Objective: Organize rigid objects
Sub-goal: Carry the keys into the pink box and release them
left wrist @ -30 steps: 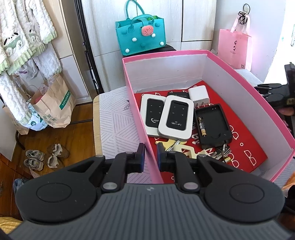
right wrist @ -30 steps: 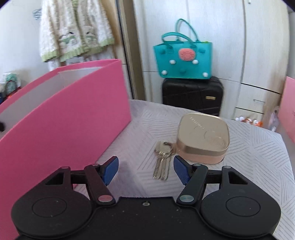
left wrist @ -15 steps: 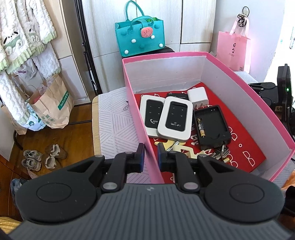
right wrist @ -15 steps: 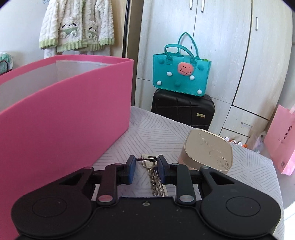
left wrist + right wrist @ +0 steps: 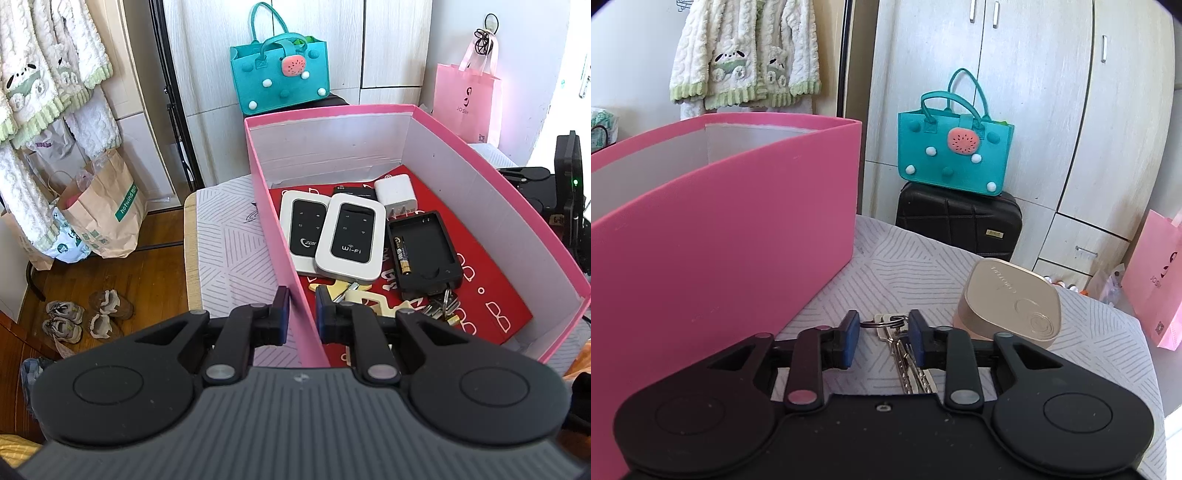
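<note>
My left gripper (image 5: 303,314) is shut on the near left wall of the pink box (image 5: 332,147). Inside the box lie two white WiFi routers (image 5: 351,240), a white charger (image 5: 395,192), a black battery case (image 5: 424,251) with one battery in it, and a bunch of keys (image 5: 439,306). In the right wrist view, my right gripper (image 5: 881,334) is shut on the ring of a second bunch of keys (image 5: 912,373), just to the right of the pink box (image 5: 720,240). Those keys trail back under the gripper over the patterned cloth.
A gold rounded case (image 5: 1012,302) sits on the cloth just right of my right gripper. Behind the table stand a black suitcase (image 5: 960,221) with a teal bag (image 5: 956,147) on it. A pink paper bag (image 5: 1156,277) hangs at the far right.
My right gripper went from wide open in front of the keys to shut on their ring, and its view tipped upward. The left gripper kept its hold on the box wall.
</note>
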A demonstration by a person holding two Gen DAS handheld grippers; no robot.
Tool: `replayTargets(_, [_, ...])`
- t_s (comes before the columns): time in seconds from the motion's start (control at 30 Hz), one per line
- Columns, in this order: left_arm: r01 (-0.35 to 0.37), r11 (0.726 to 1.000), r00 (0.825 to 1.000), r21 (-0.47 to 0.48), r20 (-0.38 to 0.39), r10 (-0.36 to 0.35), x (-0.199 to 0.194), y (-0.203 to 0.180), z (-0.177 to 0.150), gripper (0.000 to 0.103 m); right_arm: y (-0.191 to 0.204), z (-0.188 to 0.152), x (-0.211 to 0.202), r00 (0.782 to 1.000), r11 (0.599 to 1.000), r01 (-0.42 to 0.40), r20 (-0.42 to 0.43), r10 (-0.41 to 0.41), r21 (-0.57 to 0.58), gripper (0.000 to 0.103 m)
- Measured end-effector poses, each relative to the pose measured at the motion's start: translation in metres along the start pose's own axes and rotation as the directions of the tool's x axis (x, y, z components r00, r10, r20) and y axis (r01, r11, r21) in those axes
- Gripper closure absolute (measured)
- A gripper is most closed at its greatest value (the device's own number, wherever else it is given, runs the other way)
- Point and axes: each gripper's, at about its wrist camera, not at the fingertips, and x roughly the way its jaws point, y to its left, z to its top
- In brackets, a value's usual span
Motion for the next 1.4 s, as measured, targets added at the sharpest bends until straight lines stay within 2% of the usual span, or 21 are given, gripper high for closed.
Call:
replayTargets(0.17, [-0.004,1.0,1.0,-0.002,-0.003,0.004,0.0,-0.001,0.001,0.09,-0.001,-0.001,-0.005,1.0,1.0,0.0,0.014,0.0,0.019,0.073])
replayTargets(0.33, [-0.004,1.0,1.0,-0.004,-0.008,0.004,0.0,-0.001,0.0,0.09,-0.005,0.006,-0.029,0.998,0.999,-0.013,0.059,0.011,0.035,0.073])
replayTargets(0.5, [-0.006,1.0,1.0,-0.01,-0.004,0.006,-0.001,-0.002,-0.001,0.09,-0.009,0.022,-0.062,0.994,0.993,-0.086,0.081,0.08,0.078,0.073])
replayTargets(0.9, [-0.003,1.0,1.0,-0.003,-0.004,0.003,-0.002,-0.002,-0.002,0.09,0.004,0.073,-0.134,0.968,0.987,-0.16,0.199,0.151,0.027,0.073])
replayTargets(0.97, [-0.003,1.0,1.0,-0.003,-0.003,0.003,-0.002,-0.002,-0.002,0.09,0.008,0.079,-0.14,0.959,0.976,-0.217,0.193,0.209,0.022,0.073])
replayTargets(1.1, [0.005,1.0,1.0,-0.012,0.003,-0.005,-0.002,-0.001,-0.002,0.09,0.02,0.079,-0.139,0.925,0.932,-0.359,0.15,0.349,0.046,0.073])
replayTargets(1.17, [0.004,1.0,1.0,-0.01,0.003,-0.004,-0.002,-0.001,-0.002,0.09,0.029,0.076,-0.136,0.911,0.915,-0.401,0.122,0.394,0.042,0.073])
replayTargets(1.27, [0.005,1.0,1.0,-0.011,0.003,-0.004,-0.002,-0.001,-0.002,0.09,0.044,0.069,-0.134,0.896,0.896,-0.442,0.069,0.439,0.037,0.073])
replayTargets(1.4, [0.003,1.0,1.0,-0.008,0.003,-0.003,-0.002,-0.001,-0.002,0.09,0.057,0.062,-0.128,0.891,0.891,-0.453,-0.014,0.454,0.022,0.073])
